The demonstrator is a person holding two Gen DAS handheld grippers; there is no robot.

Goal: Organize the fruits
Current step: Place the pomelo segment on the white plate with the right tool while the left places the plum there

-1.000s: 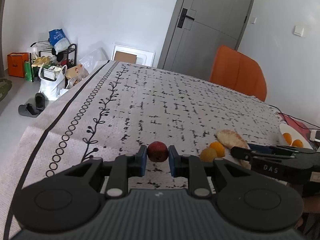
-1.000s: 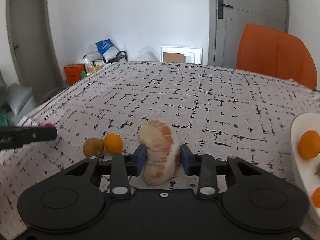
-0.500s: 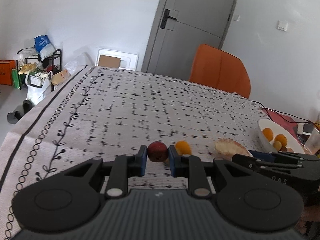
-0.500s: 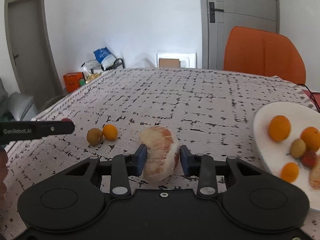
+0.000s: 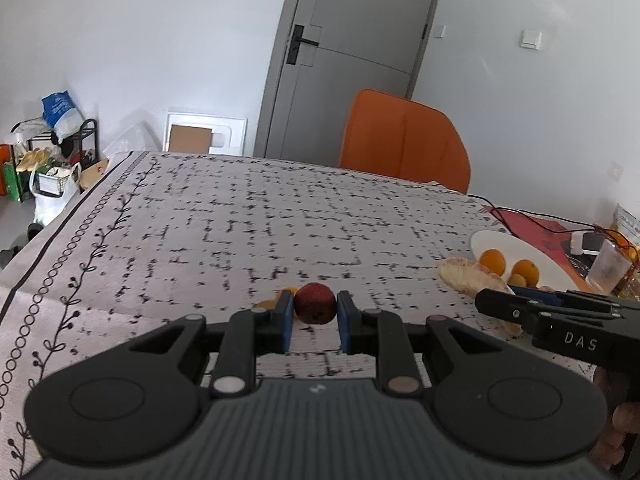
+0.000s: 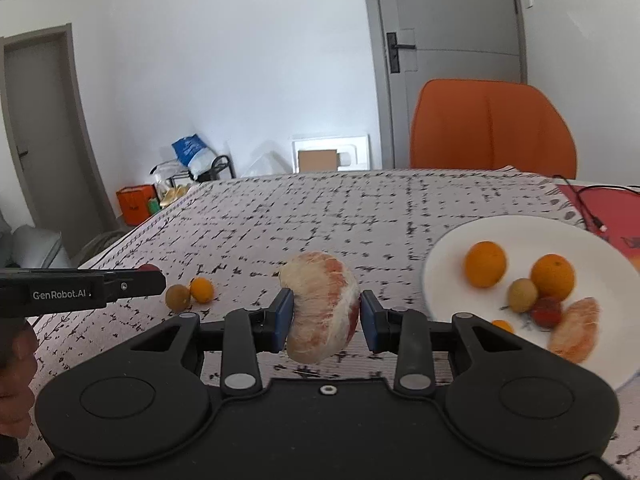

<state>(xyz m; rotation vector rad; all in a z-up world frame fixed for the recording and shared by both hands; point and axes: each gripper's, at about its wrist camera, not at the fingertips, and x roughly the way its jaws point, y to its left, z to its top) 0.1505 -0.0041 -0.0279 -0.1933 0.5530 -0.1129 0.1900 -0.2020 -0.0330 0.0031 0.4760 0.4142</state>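
Both wrist views low over table (image 5: 248, 216), facing door (image 6: 452, 60); shared: orange chair (image 5: 404, 140), plate (image 6: 532, 232)

Both tools now sit nearer the white plate (image 6: 448, 264), which shows almost whole in the right wrist view against a mere sliver before. The small orange (image 6: 201, 289) and brown fruit (image 6: 177, 296) on the desk (image 6: 320, 208) lie farther left.

White walls, grey door (image 5: 352, 80), orange chair (image 5: 404, 140) behind a table in patterned cloth (image 5: 240, 216), cluttered rack (image 5: 56, 148).
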